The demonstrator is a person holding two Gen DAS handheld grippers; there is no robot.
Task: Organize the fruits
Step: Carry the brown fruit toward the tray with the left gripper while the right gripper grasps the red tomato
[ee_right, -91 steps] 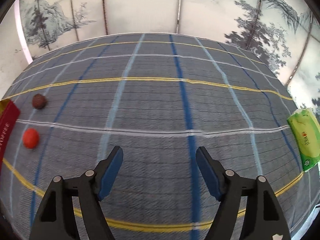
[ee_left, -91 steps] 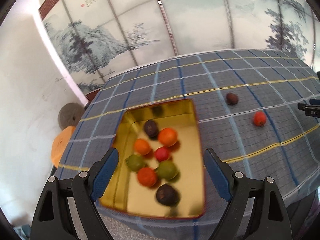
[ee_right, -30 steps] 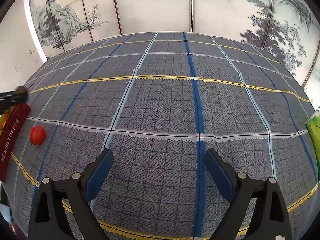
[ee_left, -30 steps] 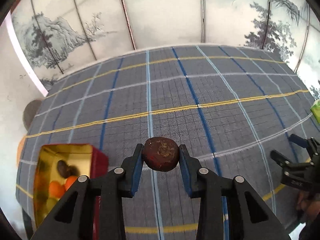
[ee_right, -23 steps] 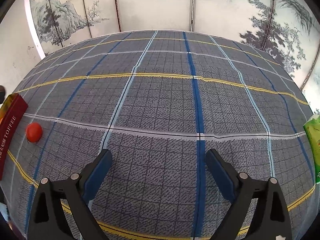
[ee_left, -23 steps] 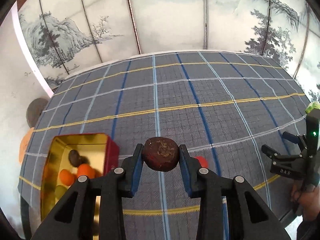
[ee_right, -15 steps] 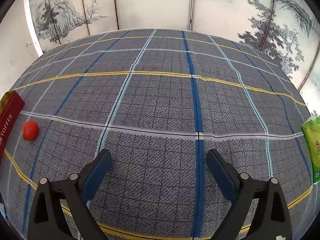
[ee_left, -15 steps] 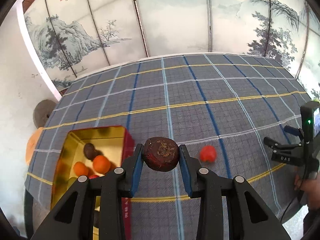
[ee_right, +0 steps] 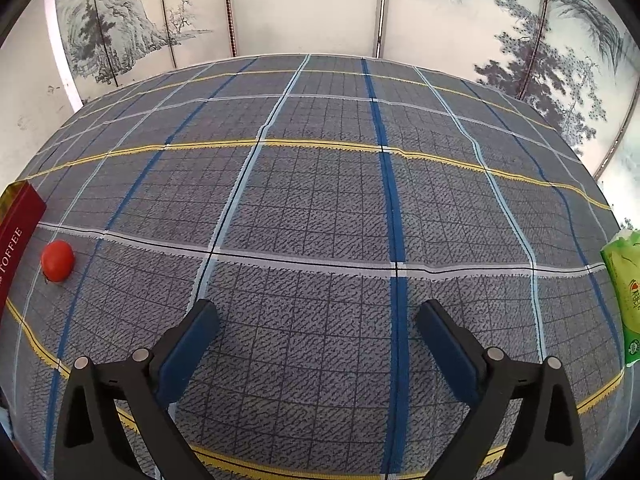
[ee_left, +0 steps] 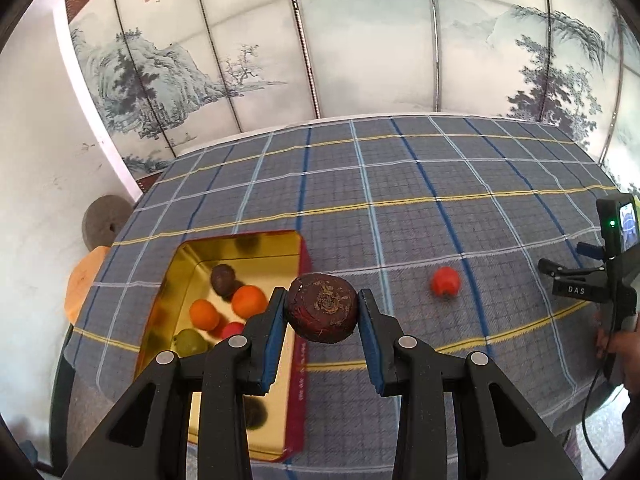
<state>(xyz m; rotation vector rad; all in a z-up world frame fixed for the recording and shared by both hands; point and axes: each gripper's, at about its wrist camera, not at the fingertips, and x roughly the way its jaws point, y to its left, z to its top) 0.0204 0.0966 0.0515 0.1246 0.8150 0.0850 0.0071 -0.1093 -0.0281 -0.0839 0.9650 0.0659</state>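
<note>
A: Currently the left gripper (ee_left: 323, 322) is clamped on the dark fruit (ee_left: 322, 313), held above the tin (ee_left: 240, 245) wall, right of the cavity.

B: Risk?

A: Release here; it may strike the rim and roll across the desk (ee_right: 320, 208). The right gripper (ee_right: 318, 338) stands apart, empty; the red fruit (ee_right: 57, 260) lies outside, near the tin.

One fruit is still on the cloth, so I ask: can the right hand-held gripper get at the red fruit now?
Probably yes. The right hand-held gripper is open and holds nothing, and only bare tablecloth lies between it and the red fruit.
</note>
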